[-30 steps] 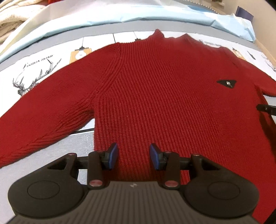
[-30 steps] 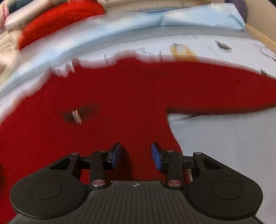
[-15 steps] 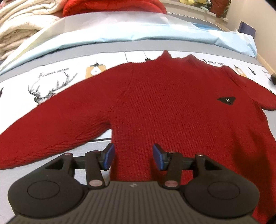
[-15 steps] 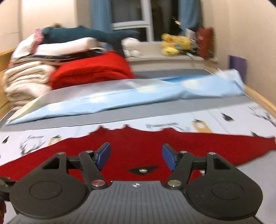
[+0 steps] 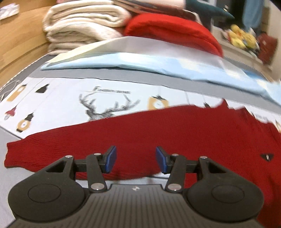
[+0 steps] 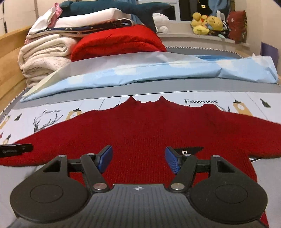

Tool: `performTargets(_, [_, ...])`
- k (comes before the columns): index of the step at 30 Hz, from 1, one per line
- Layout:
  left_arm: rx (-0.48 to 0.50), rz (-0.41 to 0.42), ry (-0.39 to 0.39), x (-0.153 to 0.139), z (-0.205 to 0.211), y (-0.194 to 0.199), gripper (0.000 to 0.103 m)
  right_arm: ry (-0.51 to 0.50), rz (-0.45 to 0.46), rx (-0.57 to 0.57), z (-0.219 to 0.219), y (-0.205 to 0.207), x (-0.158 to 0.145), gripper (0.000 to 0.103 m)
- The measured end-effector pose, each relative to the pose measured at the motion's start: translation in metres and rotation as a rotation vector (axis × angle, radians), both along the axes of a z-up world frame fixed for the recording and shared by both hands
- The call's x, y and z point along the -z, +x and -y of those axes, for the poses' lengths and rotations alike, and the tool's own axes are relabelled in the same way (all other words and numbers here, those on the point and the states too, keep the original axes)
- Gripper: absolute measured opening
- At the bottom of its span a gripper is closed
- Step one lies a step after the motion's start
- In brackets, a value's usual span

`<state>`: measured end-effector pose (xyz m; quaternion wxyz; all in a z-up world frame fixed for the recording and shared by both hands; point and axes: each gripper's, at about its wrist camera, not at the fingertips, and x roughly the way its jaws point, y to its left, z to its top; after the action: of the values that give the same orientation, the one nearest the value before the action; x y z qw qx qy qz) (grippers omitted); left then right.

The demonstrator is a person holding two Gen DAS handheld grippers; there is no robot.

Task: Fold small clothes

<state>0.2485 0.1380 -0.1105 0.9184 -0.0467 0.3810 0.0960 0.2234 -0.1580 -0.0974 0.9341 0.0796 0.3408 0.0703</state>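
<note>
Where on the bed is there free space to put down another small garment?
The grey sheet is bare beside the red sweater, under its right sleeve. A printed strip is bare between the collar and the blue cover. The back is crowded with folded blankets.

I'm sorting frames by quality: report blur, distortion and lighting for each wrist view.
Left wrist view: motion-smeared, the red sweater neckline and folded blankets streaked; fisheye bows the bed. Right wrist view: sharp, sheet lettering readable, edges curved, warm indoor light, dark window; no glare.
</note>
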Motion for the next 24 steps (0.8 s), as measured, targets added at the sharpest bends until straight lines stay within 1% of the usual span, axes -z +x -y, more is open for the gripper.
performTargets(3, [-0.074,0.006,-0.030,-0.001,-0.017,0.003,0.054,0.018,0.001,0.023,0.004,0.009,0.000,0.068])
performTargets(6, [-0.170,-0.013,-0.029,-0.001,-0.035,0.004,0.054,0.031,-0.002,0.045,0.006,0.017,0.003,0.068])
performTargets(9, [-0.269,-0.039,-0.030,0.004,-0.056,0.006,0.054,0.020,-0.011,0.060,0.005,0.021,0.005,0.067])
performTargets(13, [-0.394,-0.069,-0.093,0.009,-0.095,0.004,0.054,0.004,-0.018,0.050,0.003,0.023,0.008,0.064])
performTargets(18, [-0.465,-0.096,-0.111,0.014,-0.130,0.001,0.054,-0.013,-0.020,0.046,0.003,0.026,0.009,0.058])
performTargets(22, [-0.510,-0.106,-0.150,0.019,-0.150,-0.004,0.054,-0.021,-0.031,0.046,0.003,0.027,0.010,0.057])
performTargets(24, [-0.533,-0.110,-0.192,0.024,-0.160,-0.005,0.054,-0.026,-0.028,0.042,0.002,0.026,0.010,0.057])
